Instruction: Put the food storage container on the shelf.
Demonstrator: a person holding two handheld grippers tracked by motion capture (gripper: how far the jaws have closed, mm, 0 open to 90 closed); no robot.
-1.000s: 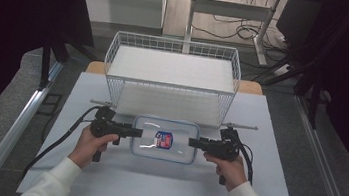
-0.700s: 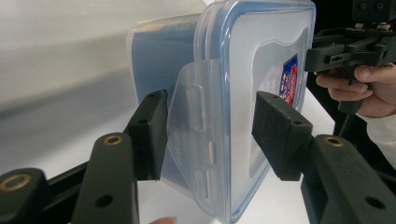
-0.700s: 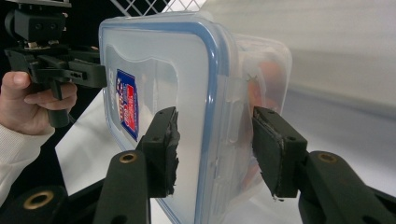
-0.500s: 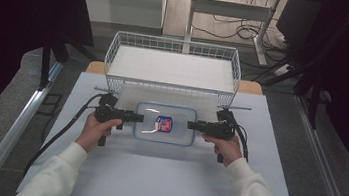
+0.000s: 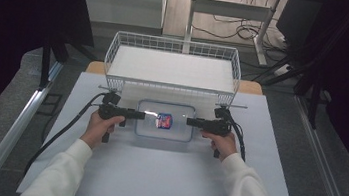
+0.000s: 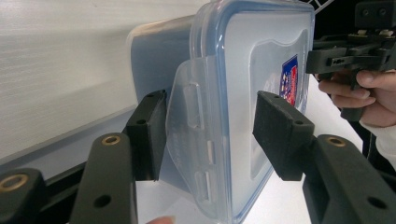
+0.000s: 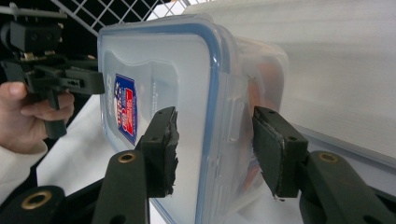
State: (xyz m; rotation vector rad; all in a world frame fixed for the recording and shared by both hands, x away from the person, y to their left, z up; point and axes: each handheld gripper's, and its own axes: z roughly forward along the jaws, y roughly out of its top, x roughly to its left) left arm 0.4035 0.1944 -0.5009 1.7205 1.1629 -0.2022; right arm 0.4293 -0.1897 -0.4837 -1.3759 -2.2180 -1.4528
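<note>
High view: both tools, left tool [image 5: 141,115] and right tool [image 5: 190,121], open around container [image 5: 164,121] ends; wire basket [image 5: 175,53] drop-off pending.

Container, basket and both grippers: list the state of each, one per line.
Plastic container: lid on, side latch flap swung out, gripped at both short ends.
Wire basket: upright beyond the container, nothing inside.
Left gripper: jaws straddle the container's edge, one pad off the lid.
Right gripper: jaws straddle the opposite edge.
</note>
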